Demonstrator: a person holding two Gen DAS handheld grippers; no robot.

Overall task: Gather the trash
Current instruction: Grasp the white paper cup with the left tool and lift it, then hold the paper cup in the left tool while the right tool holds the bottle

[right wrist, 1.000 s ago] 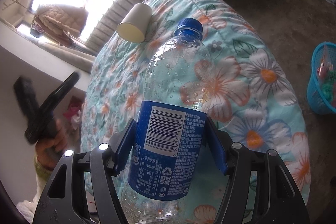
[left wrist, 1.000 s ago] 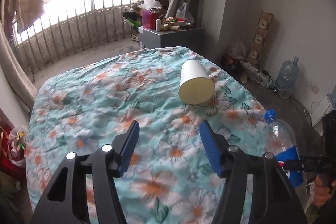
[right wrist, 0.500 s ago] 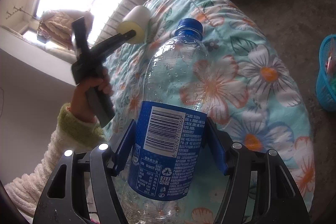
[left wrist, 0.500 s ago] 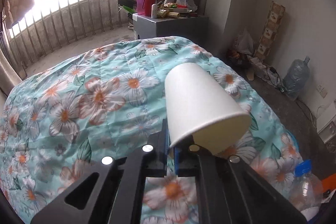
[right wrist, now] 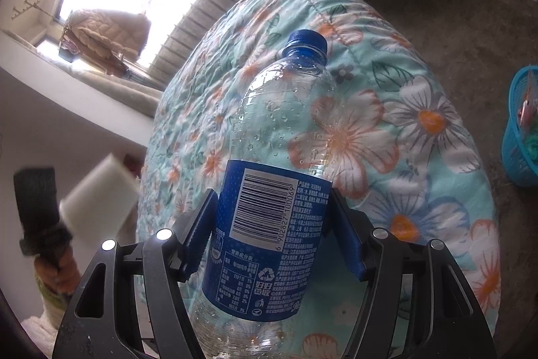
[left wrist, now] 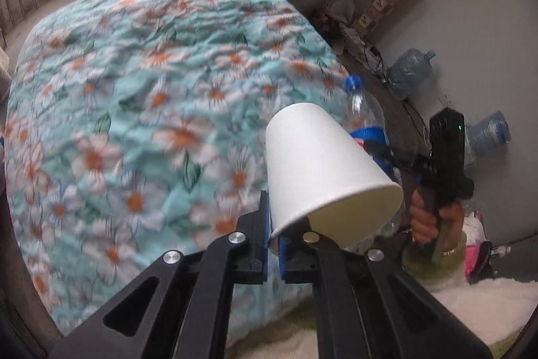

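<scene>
While the left tongs point(left wrist: 274, 244) pinch the rim wall of a plain white paper cup point(left wrist: 322, 170), it hangs tilted above the floral quilt point(left wrist: 134, 90), mouth toward the camera. The right tongs point(right wrist: 274, 231) clamp a clear, droplet-beaded plastic bottle point(right wrist: 285, 157) at its blue label, blue cap point(right wrist: 305, 42) on, base cut off below. A turquoise mesh basket point(right wrist: 519, 140) sits cropped at the edge.

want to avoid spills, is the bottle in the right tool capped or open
Capped. The blue cap sits on the neck of the bottle held in the right tool. Only droplets cling inside the clear part.
</scene>
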